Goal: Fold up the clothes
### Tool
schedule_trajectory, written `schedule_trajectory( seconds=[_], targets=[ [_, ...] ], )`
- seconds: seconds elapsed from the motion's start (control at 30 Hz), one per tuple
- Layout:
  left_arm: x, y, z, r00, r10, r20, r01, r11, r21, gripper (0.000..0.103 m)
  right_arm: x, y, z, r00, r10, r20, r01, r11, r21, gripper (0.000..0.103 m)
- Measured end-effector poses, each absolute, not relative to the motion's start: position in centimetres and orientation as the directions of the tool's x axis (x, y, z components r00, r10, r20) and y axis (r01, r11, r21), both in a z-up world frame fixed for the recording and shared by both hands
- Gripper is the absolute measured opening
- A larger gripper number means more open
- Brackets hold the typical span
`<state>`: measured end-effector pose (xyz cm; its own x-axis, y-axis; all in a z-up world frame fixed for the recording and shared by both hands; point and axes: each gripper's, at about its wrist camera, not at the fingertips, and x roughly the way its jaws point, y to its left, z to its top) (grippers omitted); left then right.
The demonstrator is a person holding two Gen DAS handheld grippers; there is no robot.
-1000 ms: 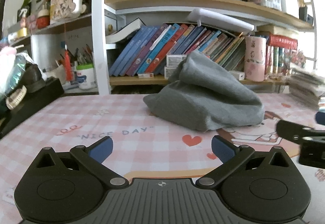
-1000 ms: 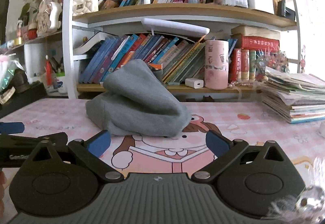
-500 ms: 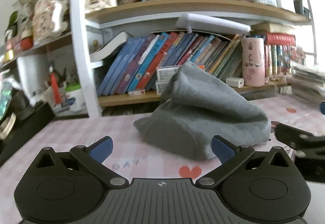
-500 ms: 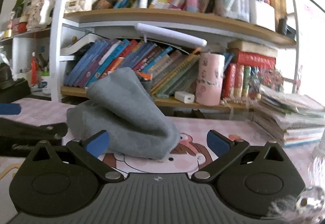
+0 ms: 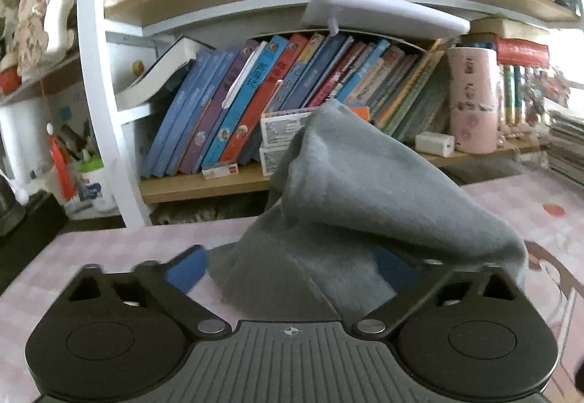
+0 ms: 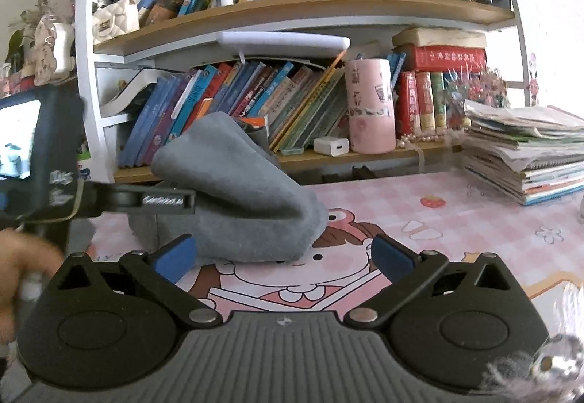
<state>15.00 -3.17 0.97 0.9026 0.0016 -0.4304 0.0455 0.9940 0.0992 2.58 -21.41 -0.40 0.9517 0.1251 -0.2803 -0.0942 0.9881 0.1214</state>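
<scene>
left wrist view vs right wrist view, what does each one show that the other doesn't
Only the left wrist view shows the left gripper from behind, its jaws closing around the near edge of the grey garment. Only the right wrist view shows the stack of books and papers in full, the right gripper open and empty, and a hand. Both show the garment, the pink cup and the pink tablecloth.

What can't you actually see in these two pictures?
- Left wrist view: the grey garment covers the left gripper's right pad as the jaws close; grip unclear.
- Right wrist view: the person's hand is blurred and cut off.
- Both views: garment type unreadable, bunched.
</scene>
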Motion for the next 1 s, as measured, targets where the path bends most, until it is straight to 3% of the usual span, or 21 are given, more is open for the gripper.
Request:
schedule_trajectory(
  seconds=[0.03, 0.07, 0.23, 0.47, 0.57, 0.7, 0.8, 0.87, 0.9, 0.93, 1.0],
  targets=[
    [15.5, -3.0, 0.9, 0.894, -0.006, -0.447, 0.046, 0.996, 0.078, 0.041, 2.5, -21.3, -0.4, 0.953, 0.123, -0.277, -0.094, 0.989, 0.117, 0.103],
    [15.9, -2.7, 0.9, 0.886, -0.014, -0.464, 0.046, 0.997, 0.056, 0.017, 2.4, -21.3, -0.3, 0.954, 0.121, -0.273, -0.093, 0.989, 0.112, 0.103],
    [15.4, -1.0, 1.6, 0.882, -0.072, -0.466, 0.066, 0.997, -0.029, 0.006, 2.2, -21.1, -0.2, 0.959, 0.116, -0.257, -0.093, 0.991, 0.1, 0.103],
    [7.9, 2.2, 5.5, 0.928, -0.133, -0.349, 0.126, 0.991, -0.041, 0.0, 2.2, -21.1, -0.2, 0.951, 0.147, -0.271, -0.122, 0.987, 0.106, 0.103],
    [4.3, 4.0, 7.4, 0.949, -0.131, -0.287, 0.124, 0.991, -0.044, 0.0, 2.0, -20.6, -0.2, 0.946, 0.172, -0.275, -0.151, 0.984, 0.097, 0.103],
    [2.3, 6.2, 8.9, 0.946, -0.109, -0.305, 0.1, 0.994, -0.047, 0.0, 1.6, -20.1, -0.2, 0.936, 0.211, -0.281, -0.191, 0.977, 0.099, 0.103],
    [2.6, 6.8, 7.9, 0.914, -0.111, -0.39, 0.1, 0.994, -0.048, 0.017, 1.1, -19.4, -0.1, 0.935, 0.223, -0.275, -0.208, 0.975, 0.085, 0.103],
    [3.3, 6.5, 6.3, 0.887, -0.111, -0.448, 0.094, 0.994, -0.058, 0.061, 0.6, -19.2, -0.1, 0.938, 0.221, -0.266, -0.21, 0.975, 0.07, 0.103],
    [3.7, 6.2, 5.6, 0.878, -0.116, -0.464, 0.099, 0.993, -0.06, 0.071, 0.5, -19.1, 0.0, 0.94, 0.218, -0.262, -0.209, 0.976, 0.063, 0.103],
    [4.0, 5.9, 4.9, 0.872, -0.124, -0.473, 0.109, 0.992, -0.059, 0.078, 0.3, -19.2, 0.0, 0.942, 0.213, -0.261, -0.205, 0.977, 0.058, 0.103],
    [5.0, 4.9, 3.6, 0.863, -0.132, -0.487, 0.127, 0.991, -0.043, 0.079, 0.1, -19.2, 0.0, 0.944, 0.209, -0.256, -0.203, 0.978, 0.048, 0.103]
  ],
)
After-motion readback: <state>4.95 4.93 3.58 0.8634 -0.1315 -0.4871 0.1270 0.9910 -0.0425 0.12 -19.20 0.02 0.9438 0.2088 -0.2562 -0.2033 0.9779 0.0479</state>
